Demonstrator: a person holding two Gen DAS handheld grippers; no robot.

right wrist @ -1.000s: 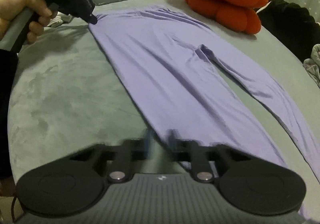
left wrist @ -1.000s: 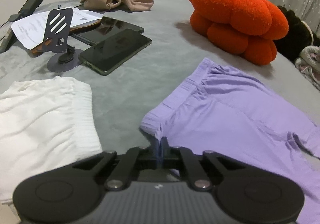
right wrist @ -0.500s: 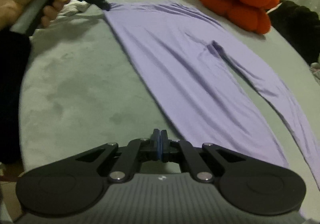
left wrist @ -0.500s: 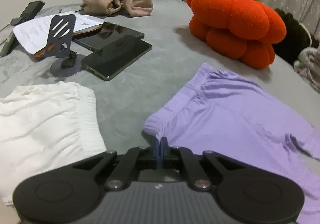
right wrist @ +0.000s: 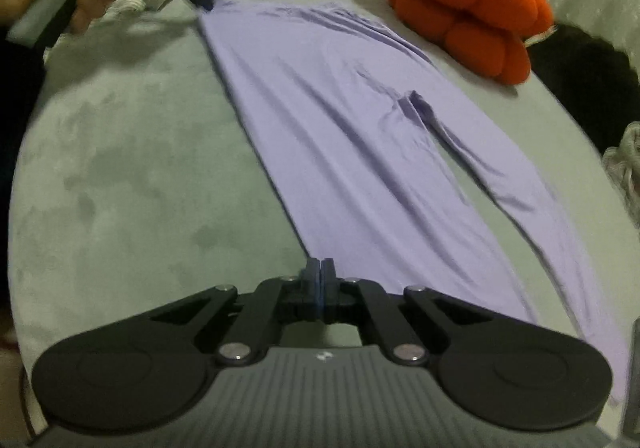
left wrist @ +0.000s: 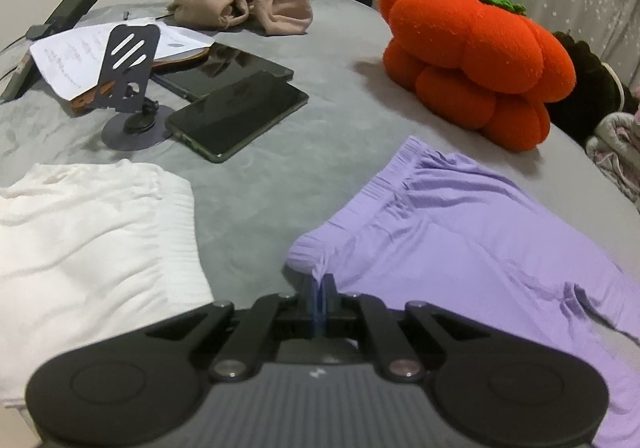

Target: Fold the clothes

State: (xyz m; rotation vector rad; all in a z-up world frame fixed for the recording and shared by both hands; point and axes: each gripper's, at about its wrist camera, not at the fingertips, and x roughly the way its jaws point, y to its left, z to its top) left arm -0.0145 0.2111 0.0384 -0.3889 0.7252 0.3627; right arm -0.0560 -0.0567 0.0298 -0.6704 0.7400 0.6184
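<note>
Two tools: the left tool point(left wrist: 319, 290) pinches the waistband corner of the purple trousers point(right wrist: 360, 136); the right tool point(right wrist: 319, 284) is clamped shut at the near leg's hem edge, though whether cloth is caught there cannot be told.
Trousers: spread flat along the grey bed point(right wrist: 132, 168), legs slightly parted.
Risk: thin fabric may slip from either pinch when lifted, leaving a crooked fold.
Nearby: a white garment point(left wrist: 88, 240) just beside the left tool.

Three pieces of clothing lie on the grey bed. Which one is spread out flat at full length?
The purple pants are laid out long, both legs extended. The white garment lies apart to their left, and the beige garment is crumpled at the far edge.
</note>
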